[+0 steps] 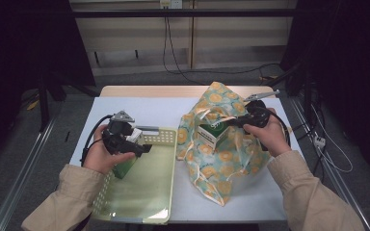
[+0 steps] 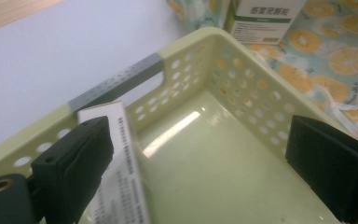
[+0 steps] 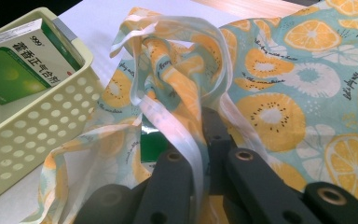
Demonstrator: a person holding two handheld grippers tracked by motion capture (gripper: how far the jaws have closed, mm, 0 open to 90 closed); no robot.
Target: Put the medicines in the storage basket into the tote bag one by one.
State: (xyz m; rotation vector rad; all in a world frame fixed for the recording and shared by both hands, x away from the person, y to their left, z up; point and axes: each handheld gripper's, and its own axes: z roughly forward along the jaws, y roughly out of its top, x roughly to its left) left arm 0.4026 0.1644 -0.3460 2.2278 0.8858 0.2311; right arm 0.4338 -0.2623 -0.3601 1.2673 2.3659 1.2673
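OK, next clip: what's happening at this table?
A person is moving medicine boxes from a fruit-print bag into a pale green basket. The right gripper is shut on the bag's edge, holding its mouth up, where another box stands inside. The left gripper is over the basket with its jaws wide apart, and a green and white box lies by one jaw against the basket wall, apparently released.

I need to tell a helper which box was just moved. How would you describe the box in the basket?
On the white table, find the pale green perforated basket at the left. The green-and-white medicine box stands against its near-left wall, beside the left gripper. Unlike the similar box in the fruit-print bag, it sits outside any fabric.
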